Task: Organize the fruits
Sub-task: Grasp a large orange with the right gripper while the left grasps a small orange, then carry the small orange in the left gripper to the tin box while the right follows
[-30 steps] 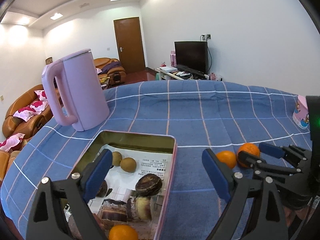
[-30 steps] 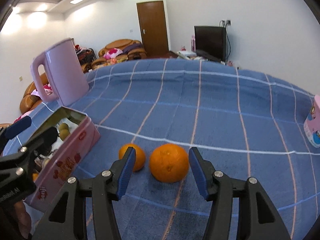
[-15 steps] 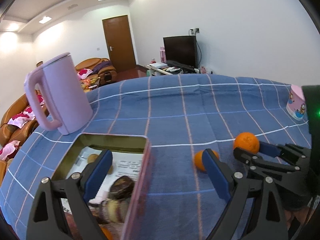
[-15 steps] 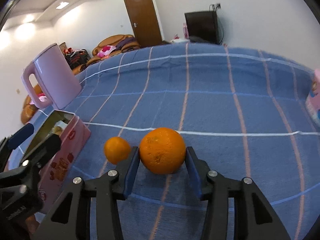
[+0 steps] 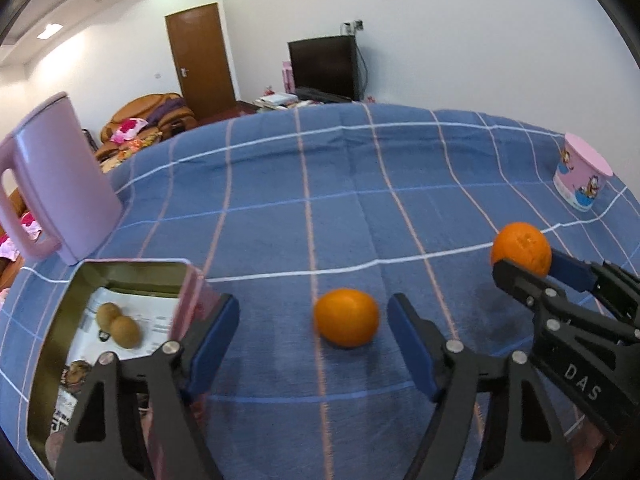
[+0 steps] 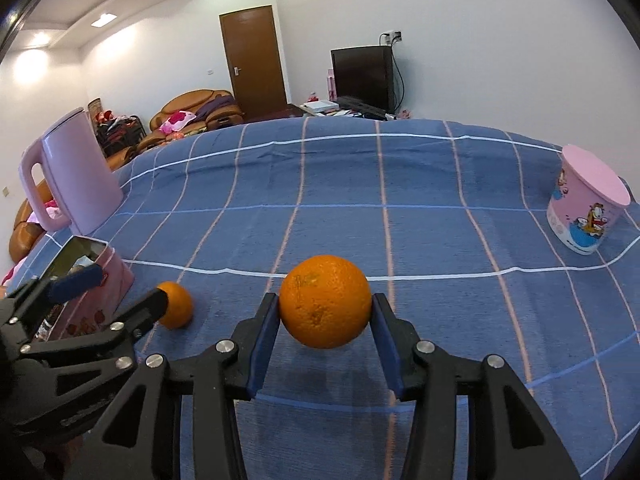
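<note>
The right gripper [image 6: 325, 322] pinches a large orange [image 6: 325, 301] between its blue pads, lifted off the blue checked tablecloth [image 6: 400, 208]. Its black frame reads "DAS". The left gripper [image 5: 312, 336] is spread wide around a smaller orange [image 5: 346, 323] resting on the cloth. Near the table's left edge sits an open pink tin [image 5: 52, 344] holding two kiwis [image 5: 119, 325] and printed paper, too blurred to read. Farther back stand a lilac kettle [image 5: 60, 184] at left and a pink cartoon cup [image 6: 586, 206] at the right edge.

Table under blue checked cloth [image 6: 440, 200], on it lilac kettle [image 6: 76, 168], open pink tin [image 5: 120, 276], small orange [image 5: 346, 322], pink cartoon cup [image 6: 584, 208]
</note>
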{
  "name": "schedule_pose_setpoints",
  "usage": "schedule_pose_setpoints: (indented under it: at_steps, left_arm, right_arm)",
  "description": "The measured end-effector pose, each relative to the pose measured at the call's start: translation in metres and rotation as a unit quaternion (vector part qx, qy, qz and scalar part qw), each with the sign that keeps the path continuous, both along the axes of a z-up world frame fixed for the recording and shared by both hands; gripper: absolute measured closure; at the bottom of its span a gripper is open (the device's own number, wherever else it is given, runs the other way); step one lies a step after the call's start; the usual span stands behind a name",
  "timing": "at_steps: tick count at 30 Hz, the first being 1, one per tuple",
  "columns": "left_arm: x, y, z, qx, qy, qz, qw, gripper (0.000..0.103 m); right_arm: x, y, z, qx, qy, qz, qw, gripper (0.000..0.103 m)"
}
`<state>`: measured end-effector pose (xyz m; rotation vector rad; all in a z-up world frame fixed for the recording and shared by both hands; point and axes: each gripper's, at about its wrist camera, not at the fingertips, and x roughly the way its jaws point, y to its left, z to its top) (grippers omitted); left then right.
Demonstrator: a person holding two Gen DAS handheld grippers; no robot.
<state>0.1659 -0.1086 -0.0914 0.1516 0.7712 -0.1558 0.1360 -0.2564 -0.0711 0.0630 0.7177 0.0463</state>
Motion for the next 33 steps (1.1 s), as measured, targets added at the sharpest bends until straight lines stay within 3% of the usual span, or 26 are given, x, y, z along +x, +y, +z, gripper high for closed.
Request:
schedule_pose_setpoints:
  at_steps: [2,6,11,14,33]
  left_arm:
    - [0.003,-0.005,-0.003,-0.002,0.010,-0.007,0.9999,0.025]
    - [0.011,-0.011,-0.012,0.000,0.032,-0.014,0.9994,0.035]
    - [0.026,-0.006,-0.024,-0.023,0.066,-0.005,0.9975,0.050]
    - [0.026,-0.005,-0.024,-0.030,0.064,-0.010,0.9975,0.061]
    - [0.006,-0.001,-0.005,-0.029,-0.002,-0.003,0.9996,0.062]
  right_arm:
    - [0.000,0.001,0.001,-0.001,-0.002,0.000,1.000,0.055]
    - [0.000,0.002,0.001,-0.004,-0.006,0.001,1.000,0.055]
    - [0.000,0.003,0.001,-0.005,-0.008,0.004,1.000,0.055]
    - [0.000,0.004,0.002,-0.003,-0.008,0.009,1.000,0.055]
    - [-0.009,0.006,0.007,0.003,-0.036,0.024,0.999,0.055]
